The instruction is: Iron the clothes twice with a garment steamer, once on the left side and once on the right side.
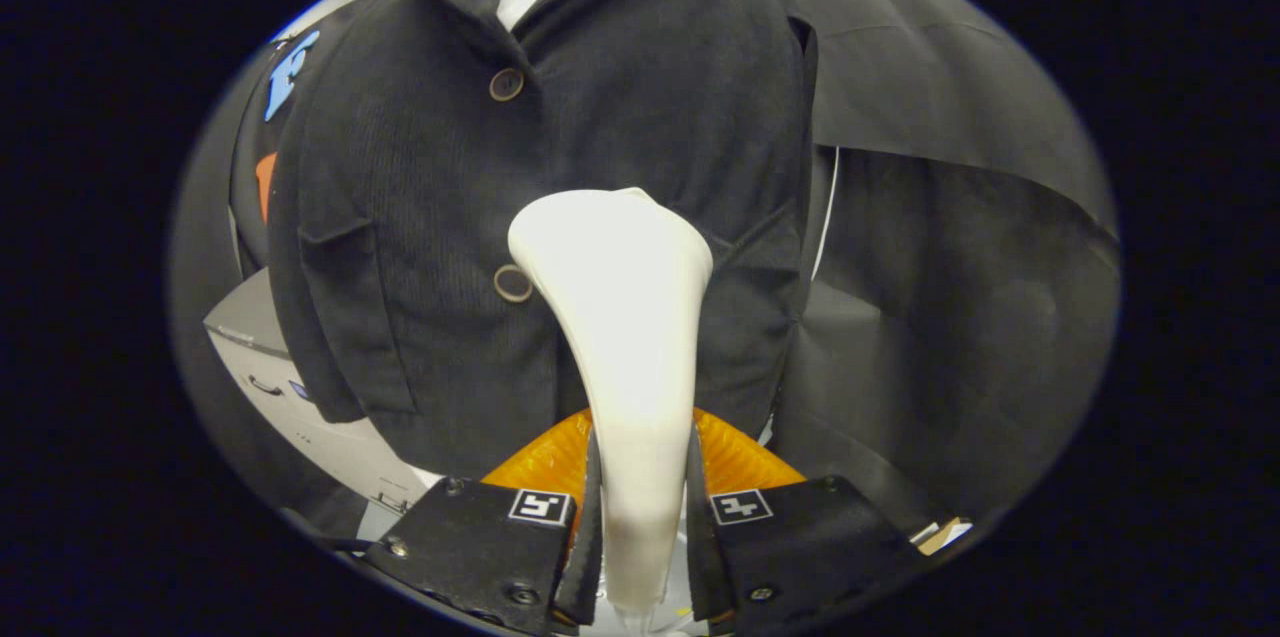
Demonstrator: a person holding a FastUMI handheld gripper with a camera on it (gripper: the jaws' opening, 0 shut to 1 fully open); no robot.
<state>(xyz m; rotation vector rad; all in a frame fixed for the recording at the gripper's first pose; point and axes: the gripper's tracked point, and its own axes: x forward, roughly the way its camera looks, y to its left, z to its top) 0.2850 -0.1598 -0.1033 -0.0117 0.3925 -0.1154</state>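
Gripping the white smooth plastic garment steamer (620, 337) by its narrow handle, the gripper (640, 517) had both fingers pressed on it, 1 on each side, so the jaws were clamped on the handle w/ no gap showing. The steamer ran straight ahead from betw. the fingers and flared to a wide head, which sat over the front of the dark charcoal ribbed jacket (420, 217) hanging beyond it. Head was about mid-height on the garment, just beside the lower round brown button (512, 283) and well below the upper round brown button (506, 84). It lay near the centre placket, a bit to the side w/ the slanted pocket flap; couldn't tell if the head touched the cloth or hung just off it. No steam visible.

Progress, as a judgement: steamer was already picked up and brought to the jacket, so pickup was done. Nothing in the cloth showed whether either of the 2 passes was finished; fabric looked the same on both sides. Head position suggested a pass was starting or in hand. At least 1 pass, poss. both, prob. left.
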